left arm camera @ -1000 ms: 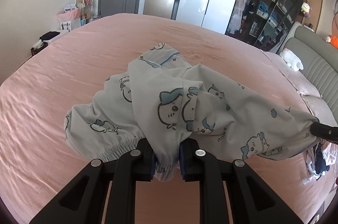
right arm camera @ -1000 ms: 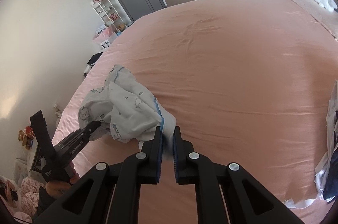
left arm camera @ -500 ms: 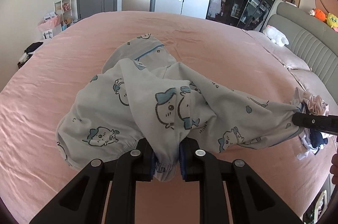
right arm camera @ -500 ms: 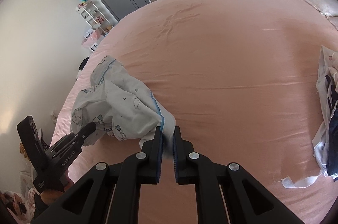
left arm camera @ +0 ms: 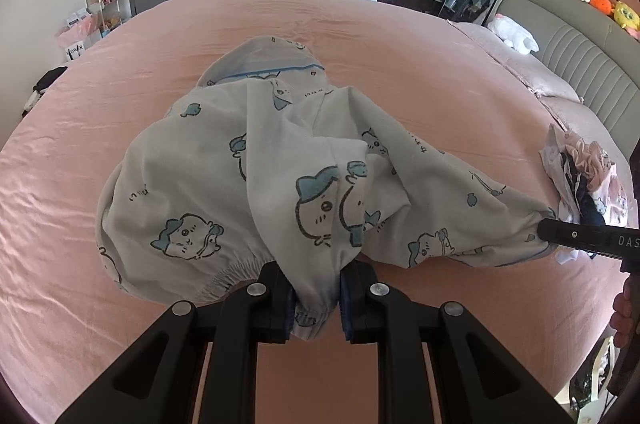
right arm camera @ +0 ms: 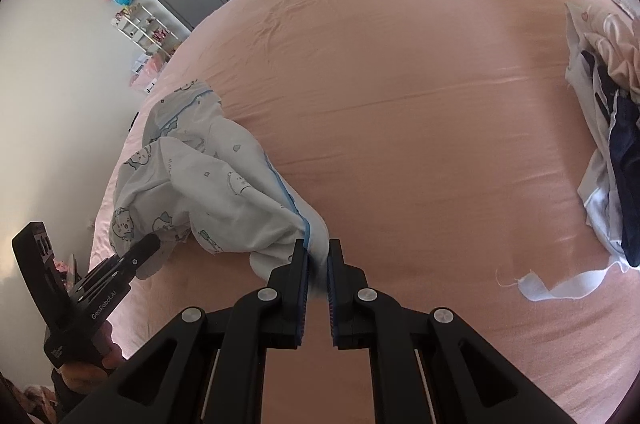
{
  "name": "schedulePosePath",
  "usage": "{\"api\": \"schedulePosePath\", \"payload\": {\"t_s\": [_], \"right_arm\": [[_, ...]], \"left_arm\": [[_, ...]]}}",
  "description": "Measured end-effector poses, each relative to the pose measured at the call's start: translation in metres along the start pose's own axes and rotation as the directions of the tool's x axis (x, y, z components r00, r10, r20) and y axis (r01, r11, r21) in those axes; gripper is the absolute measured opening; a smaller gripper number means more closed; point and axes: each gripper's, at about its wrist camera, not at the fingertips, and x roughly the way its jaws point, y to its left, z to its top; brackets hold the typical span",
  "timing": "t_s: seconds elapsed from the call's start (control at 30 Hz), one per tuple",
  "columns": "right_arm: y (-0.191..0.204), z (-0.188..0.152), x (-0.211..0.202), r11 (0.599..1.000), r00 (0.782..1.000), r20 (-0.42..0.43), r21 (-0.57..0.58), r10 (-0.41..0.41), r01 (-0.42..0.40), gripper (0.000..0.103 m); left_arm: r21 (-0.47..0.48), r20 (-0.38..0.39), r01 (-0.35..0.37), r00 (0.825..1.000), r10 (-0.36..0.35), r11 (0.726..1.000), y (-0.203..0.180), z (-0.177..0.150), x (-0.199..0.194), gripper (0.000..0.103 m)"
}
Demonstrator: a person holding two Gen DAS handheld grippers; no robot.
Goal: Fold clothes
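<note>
While both grippers pinch the pajama pants' [left arm camera: 256, 184] edges, open bed [right arm camera: 420, 84] surrounds.

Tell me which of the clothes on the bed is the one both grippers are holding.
The white cat-print garment, stretched between the left gripper and right gripper. The other clothes lie in an untouched heap, pink, white and navy, by the headboard.

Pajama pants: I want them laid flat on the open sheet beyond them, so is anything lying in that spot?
Nothing visible: the pink sheet beyond the pajama pants is bare. The clothes pile sits off to the right.
</note>
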Motion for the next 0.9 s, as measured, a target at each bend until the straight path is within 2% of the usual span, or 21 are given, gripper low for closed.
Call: {"api": "schedulePosePath", "payload": {"t_s": [0.2, 0.47, 0.5, 0.53, 0.57, 0.63, 0.73, 0.9], "right_arm": [[-0.012, -0.009, 0.012, 0.998, 0.999, -0.029, 0.032, -0.043, 0.044, 0.007], [-0.001, -0.019, 0.025, 0.994, 0.993, -0.045, 0.033, -0.106, 0.107, 0.008], [0.002, -0.018, 0.027, 0.994, 0.993, -0.051, 0.027, -0.107, 0.109, 0.011], [0.004, -0.018, 0.030, 0.994, 0.992, -0.057, 0.021, -0.109, 0.110, 0.023], [0.006, -0.017, 0.033, 0.994, 0.992, -0.064, 0.015, -0.111, 0.112, 0.042], [0.010, -0.015, 0.038, 0.993, 0.991, -0.076, 0.004, -0.114, 0.115, 0.057], [0.020, -0.011, 0.034, 0.992, 0.989, -0.070, -0.016, -0.129, 0.128, 0.074], [0.037, -0.003, 0.027, 0.987, 0.986, -0.060, -0.049, -0.153, 0.150, 0.076]], "left_arm": [[0.017, -0.029, 0.000, 1.000, 0.000, 1.000, -0.004, -0.010, 0.001, 0.015], [-0.009, -0.077, -0.013, 0.997, 0.012, 1.000, 0.001, -0.014, 0.016, 0.015], [-0.006, -0.077, -0.014, 0.997, 0.014, 1.000, 0.001, -0.014, 0.016, 0.015], [-0.004, -0.078, -0.015, 0.997, 0.015, 1.000, 0.000, -0.014, 0.017, 0.015], [-0.002, -0.078, -0.016, 0.997, 0.016, 1.000, 0.000, -0.014, 0.017, 0.015], [0.002, -0.080, -0.015, 0.997, 0.015, 1.000, 0.000, -0.014, 0.017, 0.015], [0.007, -0.083, -0.011, 0.996, 0.012, 1.000, 0.000, -0.014, 0.016, 0.015], [0.000, -0.083, -0.003, 0.997, 0.003, 1.000, 0.015, -0.021, 0.008, 0.015]]}}
